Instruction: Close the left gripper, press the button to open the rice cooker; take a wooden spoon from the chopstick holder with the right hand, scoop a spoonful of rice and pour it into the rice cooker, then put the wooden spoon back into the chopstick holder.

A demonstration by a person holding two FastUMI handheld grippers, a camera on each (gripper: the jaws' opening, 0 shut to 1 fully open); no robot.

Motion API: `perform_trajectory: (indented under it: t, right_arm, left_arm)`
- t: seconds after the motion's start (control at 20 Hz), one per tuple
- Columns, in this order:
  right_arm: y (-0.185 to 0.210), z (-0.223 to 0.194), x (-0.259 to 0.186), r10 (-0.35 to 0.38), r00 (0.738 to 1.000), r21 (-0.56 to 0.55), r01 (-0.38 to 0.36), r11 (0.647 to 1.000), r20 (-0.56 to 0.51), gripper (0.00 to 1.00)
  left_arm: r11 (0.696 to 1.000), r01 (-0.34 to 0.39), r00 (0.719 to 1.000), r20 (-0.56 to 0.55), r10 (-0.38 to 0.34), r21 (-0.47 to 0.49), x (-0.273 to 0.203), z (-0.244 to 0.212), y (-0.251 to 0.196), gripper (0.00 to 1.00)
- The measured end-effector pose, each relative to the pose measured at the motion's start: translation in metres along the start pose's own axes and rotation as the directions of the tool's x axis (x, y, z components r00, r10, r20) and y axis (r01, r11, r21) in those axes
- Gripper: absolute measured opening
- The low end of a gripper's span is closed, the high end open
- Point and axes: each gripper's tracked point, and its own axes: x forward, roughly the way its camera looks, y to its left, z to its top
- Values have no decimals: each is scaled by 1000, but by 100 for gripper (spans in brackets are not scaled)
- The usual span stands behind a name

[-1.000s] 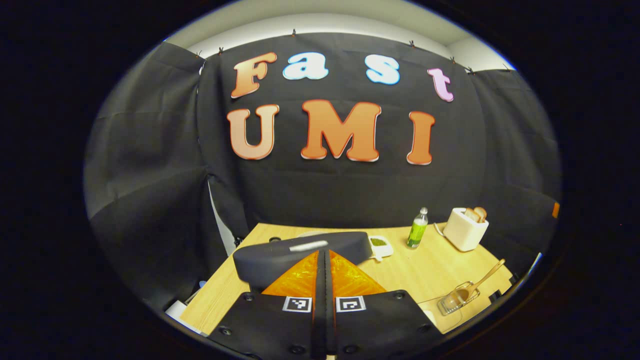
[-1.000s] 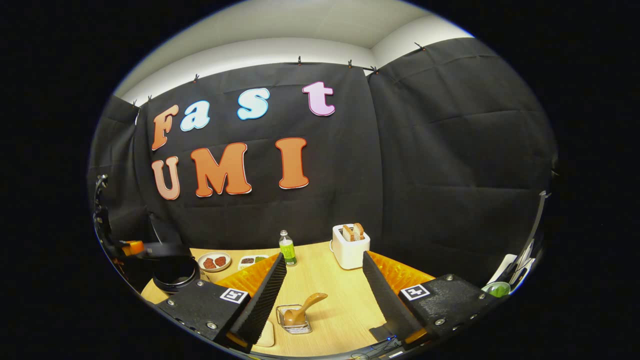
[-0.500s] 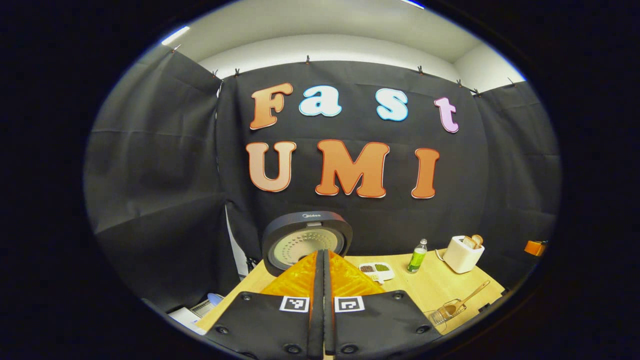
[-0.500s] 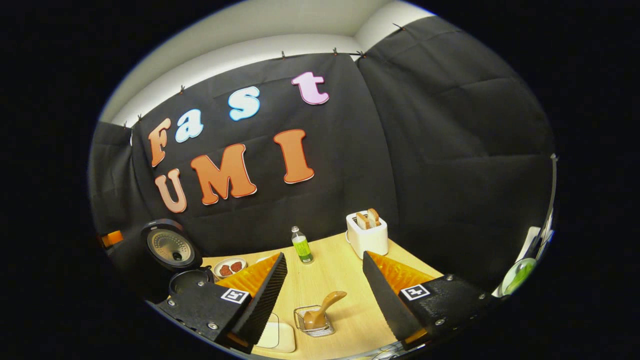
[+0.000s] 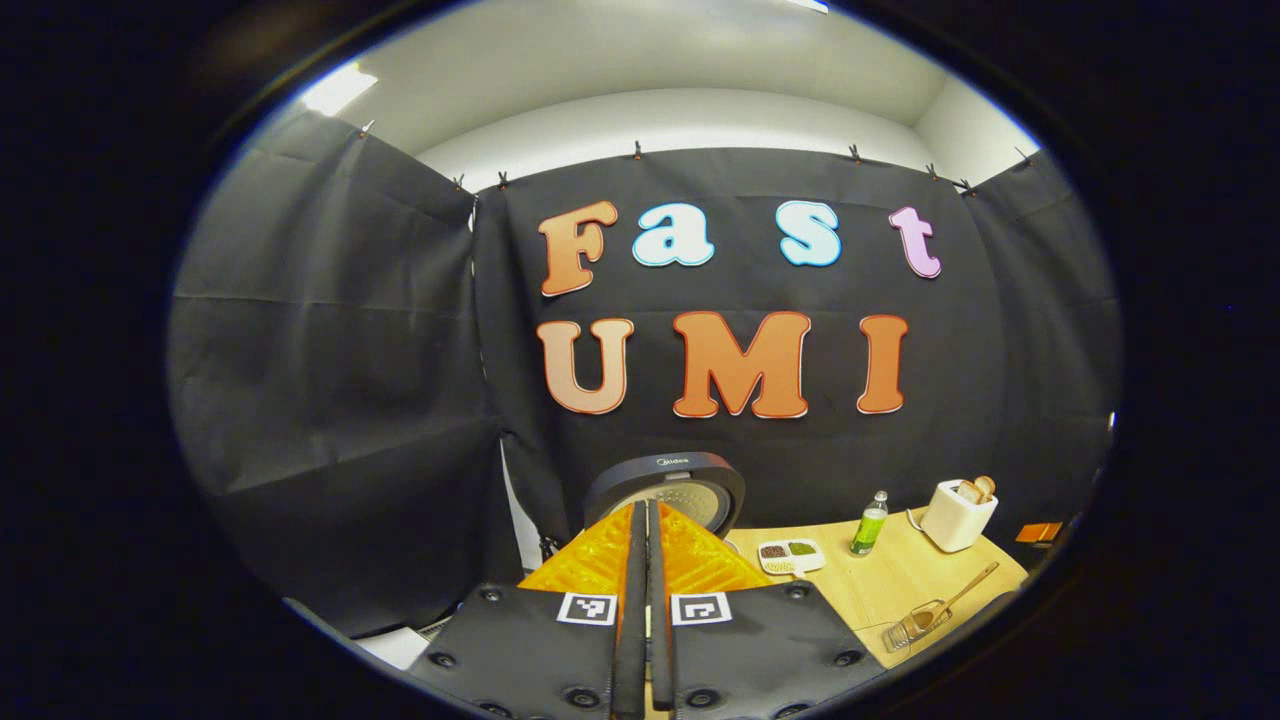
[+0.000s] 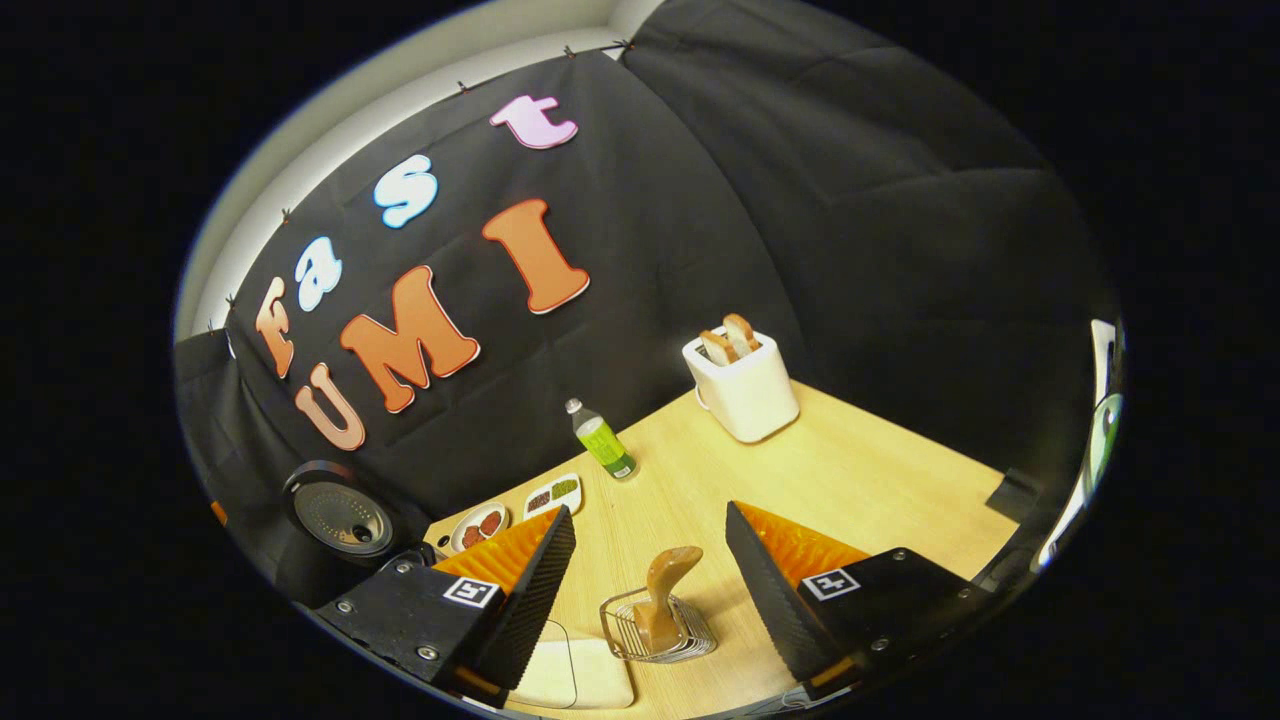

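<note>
Rice cooker at table's far left, dark round lid standing open. Wooden spoon, pale brown, upright in wire chopstick holder. Left gripper fingers pressed together, empty. Right gripper fingers spread wide around the spoon, not touching.

the light wooden bench carries: a white toaster near the back wall, a green bottle upright, two small dishes beside the open rice cooker, a wire chopstick holder containing the wooden spoon.
</note>
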Motion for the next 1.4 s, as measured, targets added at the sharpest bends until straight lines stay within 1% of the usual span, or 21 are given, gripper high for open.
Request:
perform_trajectory:
  t: [0.1, 0.2, 0.25, 0.3, 0.4, 0.45, 0.55, 0.6, 0.65, 0.7, 0.75, 0.8, 0.9, 0.95, 1.0, 1.1, 1.2, 1.25, 1.3, 1.35, 1.4]
  right_arm:
    - [-5, -19, 16, 0, 999, 18, 1, 1000, -52, 94]
    - [-14, -36, 28, -11, 995, 37, 14, 999, -97, 94]
    - [-15, -44, 32, -10, 992, 64, 18, 998, -125, 94]
    - [-13, -50, 37, 1, 990, 94, 12, 996, -143, 95]
    - [-13, -63, 43, 17, 984, 118, 4, 993, -178, 94]
    - [-15, -69, 44, 21, 981, 118, 2, 993, -191, 94]
    - [-13, -70, 46, 33, 980, 123, -9, 992, -196, 86]
    - [-13, -70, 48, 37, 979, 131, -11, 991, -198, 76]
    - [-10, -70, 50, 46, 979, 138, -18, 990, -198, 71]
    - [-8, -72, 51, 57, 978, 141, -29, 990, -202, 61]
    - [-5, -71, 51, 68, 976, 147, -38, 988, -207, 55]
    - [-2, -71, 52, 73, 976, 155, -42, 987, -204, 42]
    - [7, -69, 53, 102, 976, 167, -69, 983, -194, 28]
    - [11, -70, 55, 104, 975, 160, -73, 984, -194, 26]
    - [11, -70, 54, 97, 977, 143, -70, 987, -189, 22]
    - [18, -63, 52, 90, 981, 111, -72, 991, -173, 16]
    - [29, -55, 47, 92, 983, 73, -81, 994, -160, 14]
    - [34, -48, 42, 92, 985, 59, -84, 995, -143, 14]
    - [41, -39, 36, 97, 987, 45, -92, 995, -127, 14]
    - [50, -30, 30, 102, 989, 29, -99, 995, -110, 14]
    - [59, -21, 23, 109, 990, 12, -109, 994, -88, 14]
  left_arm:
    - [1000, -7, 1000, 3, 7, -3, -7, 3, -1, 47]
    - [1000, -31, 999, 18, 31, -5, -13, 6, 3, 44]
    - [999, -39, 999, 17, 38, 1, -14, 5, 2, 41]
    - [999, -46, 999, 13, 46, 15, -19, 2, 3, 53]
    - [997, -77, 997, 14, 77, 25, -24, 1, 10, 55]
    - [996, -84, 996, 13, 84, 18, -24, 2, 11, 61]
    - [997, -83, 996, 13, 83, -2, -27, 2, 8, 73]
    - [995, -100, 995, 9, 100, 0, -28, -1, 14, 79]
    - [993, -121, 993, 8, 121, 4, -28, -1, 19, 85]
    - [990, -142, 990, 5, 142, 5, -29, -2, 23, 91]
    - [988, -152, 988, 2, 152, 5, -29, -2, 25, 97]
    - [988, -154, 988, -2, 154, 2, -29, -3, 24, 92]
    - [987, -158, 987, 9, 158, -9, -29, 0, 25, 92]
    - [988, -157, 987, 22, 157, -13, -29, 4, 27, 94]
    - [988, -154, 988, 29, 154, -13, -27, 6, 27, 96]
    - [990, -143, 989, 40, 144, -14, -23, 10, 29, 99]
    - [992, -127, 991, 44, 128, -24, -19, 13, 30, 99]
    - [993, -116, 992, 38, 117, -27, -18, 10, 30, 92]
    - [994, -105, 994, 33, 106, -27, -17, 8, 32, 95]
    - [995, -97, 995, 25, 98, -26, -15, 4, 34, 95]
    - [996, -88, 996, 14, 89, -27, -12, 1, 37, 92]
